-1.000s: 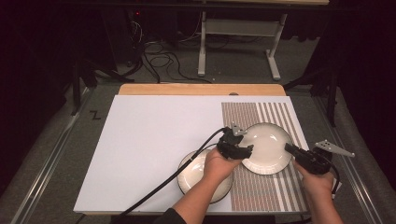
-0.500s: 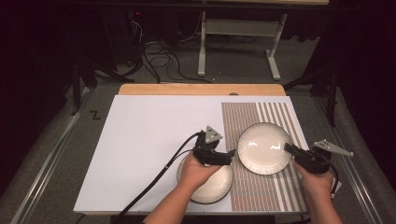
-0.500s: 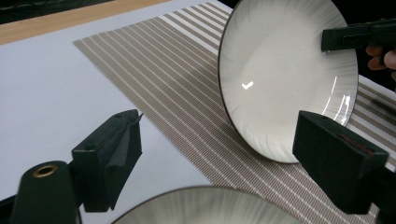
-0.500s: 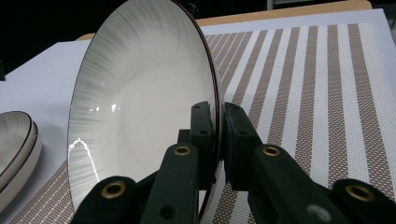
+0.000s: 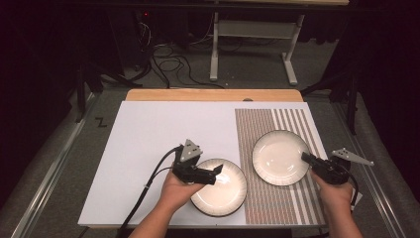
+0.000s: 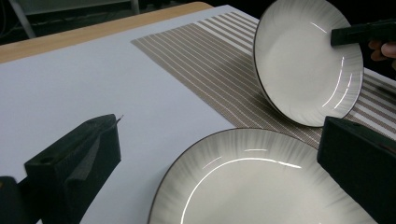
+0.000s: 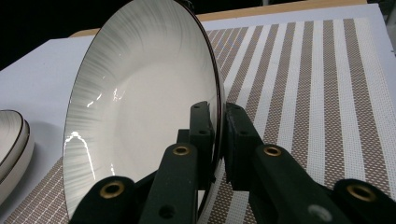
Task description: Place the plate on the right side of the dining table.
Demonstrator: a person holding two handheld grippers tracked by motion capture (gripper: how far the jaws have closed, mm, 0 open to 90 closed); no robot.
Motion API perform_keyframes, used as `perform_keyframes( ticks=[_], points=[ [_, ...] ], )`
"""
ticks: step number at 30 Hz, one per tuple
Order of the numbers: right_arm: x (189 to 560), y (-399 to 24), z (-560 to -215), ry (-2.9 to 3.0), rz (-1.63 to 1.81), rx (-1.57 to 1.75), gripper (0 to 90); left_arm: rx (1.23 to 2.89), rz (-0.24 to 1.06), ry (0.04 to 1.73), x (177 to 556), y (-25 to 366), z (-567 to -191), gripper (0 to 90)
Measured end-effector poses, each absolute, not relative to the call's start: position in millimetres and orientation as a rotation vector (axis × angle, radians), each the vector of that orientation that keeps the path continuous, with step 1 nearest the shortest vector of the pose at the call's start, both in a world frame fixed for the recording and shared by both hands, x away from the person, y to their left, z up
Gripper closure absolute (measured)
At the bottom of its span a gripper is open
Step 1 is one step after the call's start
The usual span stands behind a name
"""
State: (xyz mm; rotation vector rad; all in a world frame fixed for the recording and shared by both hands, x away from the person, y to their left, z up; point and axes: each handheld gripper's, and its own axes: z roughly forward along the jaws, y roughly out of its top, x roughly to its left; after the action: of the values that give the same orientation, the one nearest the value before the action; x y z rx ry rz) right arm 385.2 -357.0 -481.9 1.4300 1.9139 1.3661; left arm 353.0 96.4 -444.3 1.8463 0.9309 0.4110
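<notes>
- High view: right gripper (image 5: 308, 159) pinches the right rim of the lifted plate (image 5: 280, 157), which hangs over the striped placemat (image 5: 297, 124). The left gripper (image 5: 214, 174) hovers over the left part of the second plate (image 5: 220, 187); its jaws have just been opening and now stand spread, nothing between them. The second plate lies at the near edge of the white board (image 5: 148, 148), its right rim at the mat's edge. The lifted plate lies right of and beyond the left gripper, so the right hand (image 5: 337, 191) is the nearer one and already has it.
- Left gripper view: jaws wide apart, empty. The second plate (image 6: 261, 182) sits flat just below them. The lifted plate (image 6: 308, 60) is tilted up past it, its lower rim close to the mat (image 6: 205, 60); contact cannot be told. Glossy white glaze, thin dark rim, faint radial brushing.
- Right gripper view: jaws pressed onto the rim of the lifted plate (image 7: 140, 102), one inside and one behind. Plate stands steeply on edge. Mat (image 7: 327, 93) is woven, in brown and pale stripes. Judgement: lowering flat onto the mat comes next.
</notes>
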Motion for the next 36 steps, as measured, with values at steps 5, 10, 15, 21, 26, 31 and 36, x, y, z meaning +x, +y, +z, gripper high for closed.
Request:
perform_keyframes(
  ticks=[5, 10, 15, 21, 26, 31, 36],
  points=[
    [385, -357, -483, 1.913, 1.346, 1.446, 83.9, 1.822, 0.441, 0.953, 343, 127, -444, 0.1],
    [386, -357, -484, 1.912, 1.331, 1.457, 83.4, 1.817, 0.477, 0.971, 332, 156, -443, 0.2],
    [387, -358, -486, 1.911, 1.304, 1.483, 82.3, 1.811, 0.499, 0.997, 323, 179, -447, 0.1],
    [388, -358, -488, 1.912, 1.274, 1.508, 81.3, 1.773, 0.496, 1.042, 319, 204, -459, 0.1],
    [387, -357, -489, 1.908, 1.261, 1.51, 80.9, 1.775, 0.502, 1.048, 314, 215, -472, 0.2],
    [387, -357, -490, 1.905, 1.232, 1.53, 79.7, 1.779, 0.498, 1.044, 314, 217, -476, 0.1],
    [388, -358, -492, 1.91, 1.202, 1.545, 78.6, 1.787, 0.477, 1.045, 315, 218, -482, 0.2]
  ],
)
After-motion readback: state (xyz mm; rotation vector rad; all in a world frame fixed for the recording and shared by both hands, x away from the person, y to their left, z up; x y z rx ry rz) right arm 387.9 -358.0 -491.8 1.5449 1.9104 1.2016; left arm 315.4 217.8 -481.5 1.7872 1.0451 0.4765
